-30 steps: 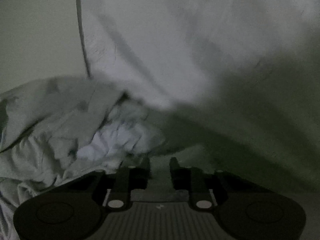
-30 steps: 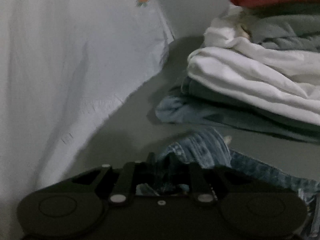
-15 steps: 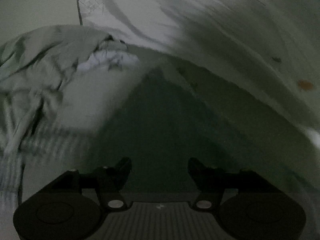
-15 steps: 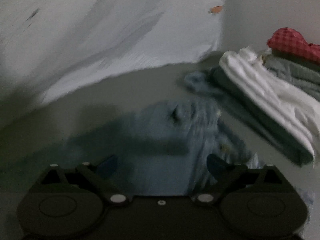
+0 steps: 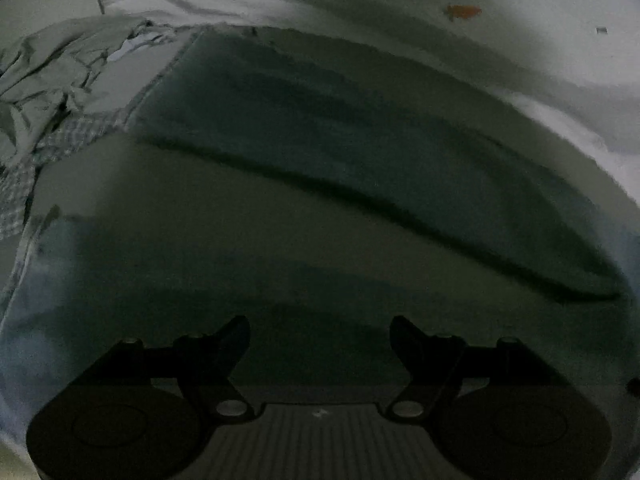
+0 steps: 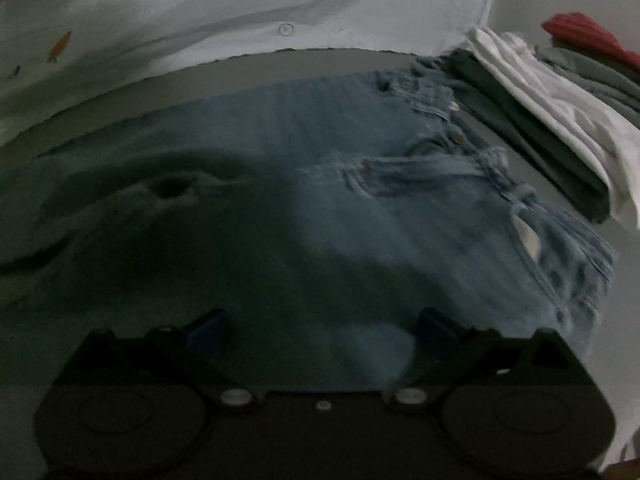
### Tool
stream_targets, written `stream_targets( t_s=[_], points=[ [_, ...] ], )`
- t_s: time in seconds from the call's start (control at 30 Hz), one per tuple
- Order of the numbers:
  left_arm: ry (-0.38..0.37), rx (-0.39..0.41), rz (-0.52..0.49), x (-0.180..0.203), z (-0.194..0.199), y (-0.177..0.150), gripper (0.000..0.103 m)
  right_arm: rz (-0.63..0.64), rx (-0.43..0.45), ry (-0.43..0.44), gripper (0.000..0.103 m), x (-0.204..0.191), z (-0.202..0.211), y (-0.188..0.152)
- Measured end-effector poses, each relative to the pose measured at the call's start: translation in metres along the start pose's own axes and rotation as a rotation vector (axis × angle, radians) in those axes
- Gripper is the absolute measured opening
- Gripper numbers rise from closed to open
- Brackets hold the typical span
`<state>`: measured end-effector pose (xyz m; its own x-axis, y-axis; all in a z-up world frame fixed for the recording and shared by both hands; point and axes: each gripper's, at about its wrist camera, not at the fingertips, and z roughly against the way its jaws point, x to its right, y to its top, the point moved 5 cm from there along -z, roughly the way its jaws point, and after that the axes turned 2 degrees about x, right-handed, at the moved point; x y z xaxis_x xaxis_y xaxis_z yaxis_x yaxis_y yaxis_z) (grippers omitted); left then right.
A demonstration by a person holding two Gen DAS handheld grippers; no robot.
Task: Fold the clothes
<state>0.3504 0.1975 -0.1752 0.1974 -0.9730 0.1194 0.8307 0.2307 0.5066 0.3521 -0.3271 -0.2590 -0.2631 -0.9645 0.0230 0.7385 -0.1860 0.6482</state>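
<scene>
- Left wrist view: the left tongs [image 5: 320,336] stand wide apart at the bottom of the frame, with nothing between the two dark fingers [image 5: 234,332].
- Ahead of them the jeans [image 5: 360,152] lie spread flat across the middle of the frame — deep in shadow, with a long dark crease running from centre left down to lower right.
- In the upper left of the frame sits a crumpled pile of pale clothes [image 5: 52,68], a checked piece at its lower edge, just beside the hem end of the jeans.
- A pale sheet with a small orange carrot print [image 5: 462,11] fills the top of the frame, beyond the jeans.
- Right wrist view: the right tongs [image 6: 322,328] are also spread wide and hold nothing; blue pads [image 6: 208,330] show on the inner faces of the fingers.
- The jeans [image 6: 400,208] lie flat on the grey surface [image 6: 312,66], waistband and pocket toward the right of the frame — the left half in shadow.
- At the upper right a stack of folded clothes [image 6: 552,100] stands near the waistband, with dark green and white layers and a red piece [image 6: 580,28] on top.
- The carrot-print sheet [image 6: 200,8] spans the top of the frame.
</scene>
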Motion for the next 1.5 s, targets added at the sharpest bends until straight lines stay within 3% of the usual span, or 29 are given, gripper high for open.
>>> stream_targets(
  t_s=[0.23, 0.4, 0.53, 0.8, 0.9, 0.93, 1.07, 1.17, 1.27, 1.3, 1.33, 1.5],
  points=[
    [0.030, -0.090, 0.208, -0.011, -0.006, -0.031, 0.078, -0.174, 0.050, 0.000, 0.103, 0.073, 0.017, -0.006],
    [0.097, -0.121, 0.137, 0.005, -0.012, -0.042, 0.092, -0.537, 0.046, 0.038, 0.103, 0.147, 0.016, -0.030],
    [0.151, -0.149, 0.074, 0.017, -0.019, -0.051, 0.100, -0.839, 0.097, 0.178, 0.103, 0.185, 0.019, -0.045],
    [0.193, -0.122, 0.075, 0.023, -0.019, -0.063, 0.103, -1.250, 0.122, 0.404, 0.103, 0.228, 0.009, -0.065],
    [0.201, -0.115, 0.079, 0.024, -0.018, -0.066, 0.103, -1.424, 0.122, 0.448, 0.103, 0.238, 0.005, -0.072],
    [0.205, -0.117, 0.084, 0.024, -0.018, -0.067, 0.103, -1.440, 0.108, 0.455, 0.102, 0.240, 0.003, -0.071],
    [0.210, -0.117, 0.091, 0.027, -0.016, -0.065, 0.103, -1.478, 0.136, 0.571, 0.086, 0.236, -0.003, -0.066],
    [0.205, -0.106, 0.087, 0.029, -0.013, -0.067, 0.103, -1.498, 0.135, 0.590, 0.062, 0.238, -0.003, -0.075],
    [0.205, -0.090, 0.085, 0.029, -0.011, -0.071, 0.103, -1.420, 0.064, 0.518, 0.051, 0.239, 0.000, -0.084],
    [0.205, -0.085, 0.084, 0.029, -0.011, -0.071, 0.103, -1.370, 0.039, 0.483, 0.039, 0.239, 0.001, -0.085],
    [0.204, -0.082, 0.083, 0.029, -0.011, -0.072, 0.103, -1.325, 0.026, 0.458, 0.034, 0.237, 0.003, -0.084],
    [0.206, -0.062, 0.085, 0.028, -0.010, -0.073, 0.103, -1.188, -0.002, 0.413, 0.035, 0.227, 0.006, -0.071]
  ],
)
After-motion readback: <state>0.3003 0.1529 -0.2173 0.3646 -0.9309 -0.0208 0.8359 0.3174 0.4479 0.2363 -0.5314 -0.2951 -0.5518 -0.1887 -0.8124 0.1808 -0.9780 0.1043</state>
